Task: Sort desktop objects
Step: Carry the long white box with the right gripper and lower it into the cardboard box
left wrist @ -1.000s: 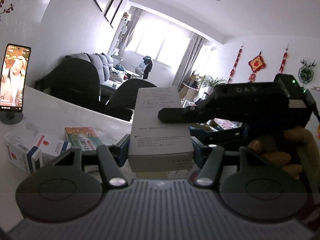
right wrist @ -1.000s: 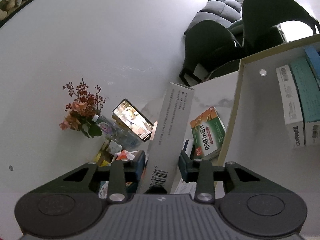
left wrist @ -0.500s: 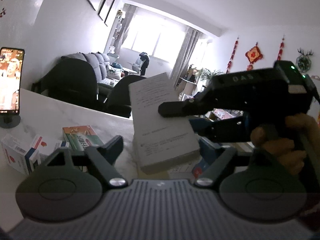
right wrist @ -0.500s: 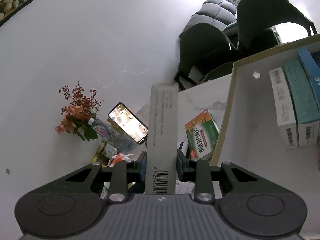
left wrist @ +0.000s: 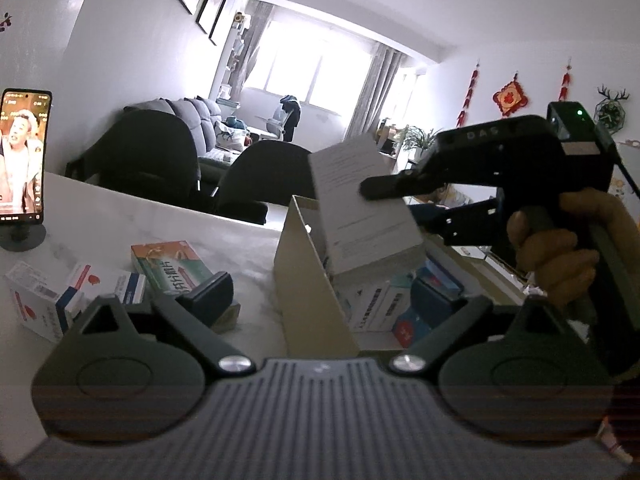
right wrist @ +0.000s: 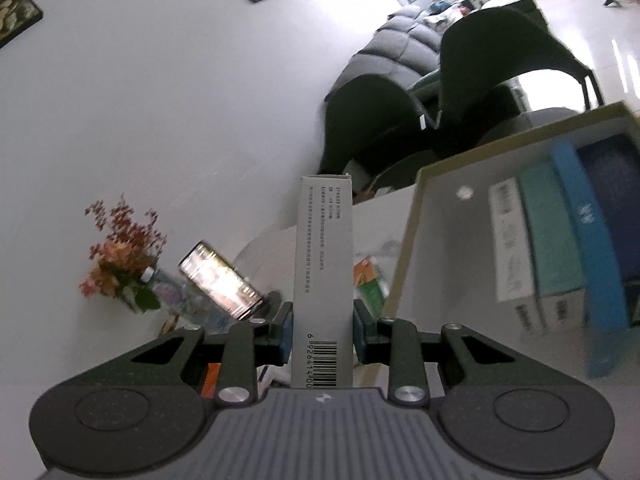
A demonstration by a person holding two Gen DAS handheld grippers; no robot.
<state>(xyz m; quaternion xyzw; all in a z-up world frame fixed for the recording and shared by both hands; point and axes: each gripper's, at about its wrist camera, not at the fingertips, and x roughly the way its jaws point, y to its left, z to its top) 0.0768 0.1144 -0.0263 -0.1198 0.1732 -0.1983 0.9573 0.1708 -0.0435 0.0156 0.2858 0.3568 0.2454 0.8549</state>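
The left gripper (left wrist: 320, 292), which was clamping the white box (left wrist: 364, 216) a second ago, is now standing wide open and holding nothing, while the right gripper (right wrist: 322, 336) alone is pinching the box by its barcode end and carrying it over the open storage box (left wrist: 316, 280). The handover looks complete, and the box is hanging tilted above the packs already standing inside. Other packs, the green carton (left wrist: 172, 266) among them, are lying on the bench (left wrist: 160, 220), so sorting seems partway along.
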